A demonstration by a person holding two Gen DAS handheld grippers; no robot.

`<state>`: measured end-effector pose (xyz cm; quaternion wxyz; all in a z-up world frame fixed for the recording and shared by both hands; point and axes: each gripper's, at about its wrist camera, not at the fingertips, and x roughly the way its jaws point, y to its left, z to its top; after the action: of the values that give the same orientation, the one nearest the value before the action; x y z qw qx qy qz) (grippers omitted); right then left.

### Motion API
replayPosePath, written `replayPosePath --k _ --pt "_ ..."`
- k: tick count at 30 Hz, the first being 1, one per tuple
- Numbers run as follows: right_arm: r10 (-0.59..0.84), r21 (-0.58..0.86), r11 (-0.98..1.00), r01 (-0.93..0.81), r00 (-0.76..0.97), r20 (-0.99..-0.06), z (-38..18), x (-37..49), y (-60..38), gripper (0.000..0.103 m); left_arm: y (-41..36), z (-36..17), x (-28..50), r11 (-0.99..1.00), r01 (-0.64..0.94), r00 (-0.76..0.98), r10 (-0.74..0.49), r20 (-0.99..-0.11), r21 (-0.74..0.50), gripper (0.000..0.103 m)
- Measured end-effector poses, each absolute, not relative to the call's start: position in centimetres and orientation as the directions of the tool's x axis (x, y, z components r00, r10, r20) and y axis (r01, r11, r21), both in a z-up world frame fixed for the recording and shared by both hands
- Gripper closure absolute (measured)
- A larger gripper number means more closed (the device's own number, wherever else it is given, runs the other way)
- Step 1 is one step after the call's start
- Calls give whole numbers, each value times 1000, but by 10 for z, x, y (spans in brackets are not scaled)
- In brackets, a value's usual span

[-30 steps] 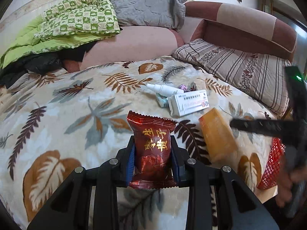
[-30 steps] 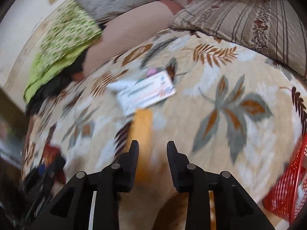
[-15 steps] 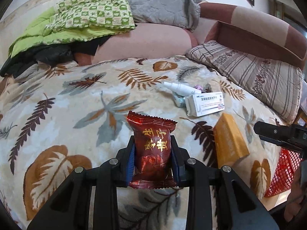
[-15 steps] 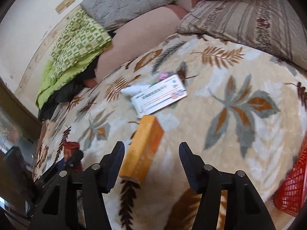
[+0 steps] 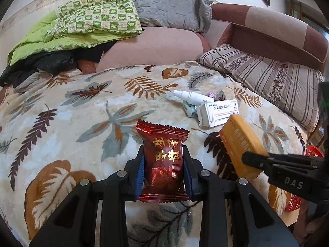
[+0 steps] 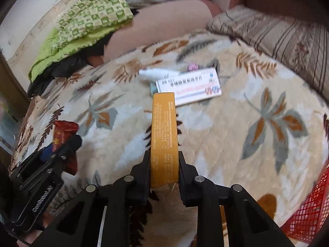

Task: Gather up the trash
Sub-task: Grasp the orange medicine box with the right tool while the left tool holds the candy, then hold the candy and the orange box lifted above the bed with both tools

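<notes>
Hand-held gripper, left (image 5: 163,164), clamps red snack packet (image 5: 163,158); right (image 6: 163,160) clamps orange box (image 6: 163,135).

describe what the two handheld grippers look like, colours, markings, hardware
Both are matte black plastic two-finger grippers with open triangular cut-outs in the frame and silver round bolt heads. The left gripper has blue pads on its inner finger faces. The right gripper shows plain black fingers. Each body carries raised lettering, partly readable as "DAS" in the left wrist view. A small green light glows on the right unit.
</notes>
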<state>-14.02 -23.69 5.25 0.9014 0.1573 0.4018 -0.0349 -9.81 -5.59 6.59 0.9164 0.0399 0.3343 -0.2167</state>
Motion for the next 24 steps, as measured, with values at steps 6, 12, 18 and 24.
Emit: replayPosePath --k 6,12,18,24 --pt "18 236 958 166 780 -626 85 -171 -234 78 -58 70 -110 903 426 706 -366 -606 -49 72" --pt "18 220 966 137 811 -585 96 -198 -223 78 -57 79 -135 910 413 758 -329 -564 25 72" --pt "11 213 967 139 816 -579 96 -206 -228 78 -58 82 -154 910 408 782 -311 -540 67 72" --pt "29 268 949 167 800 -599 90 -202 -240 78 -66 79 -154 906 409 794 -294 -531 110 72"
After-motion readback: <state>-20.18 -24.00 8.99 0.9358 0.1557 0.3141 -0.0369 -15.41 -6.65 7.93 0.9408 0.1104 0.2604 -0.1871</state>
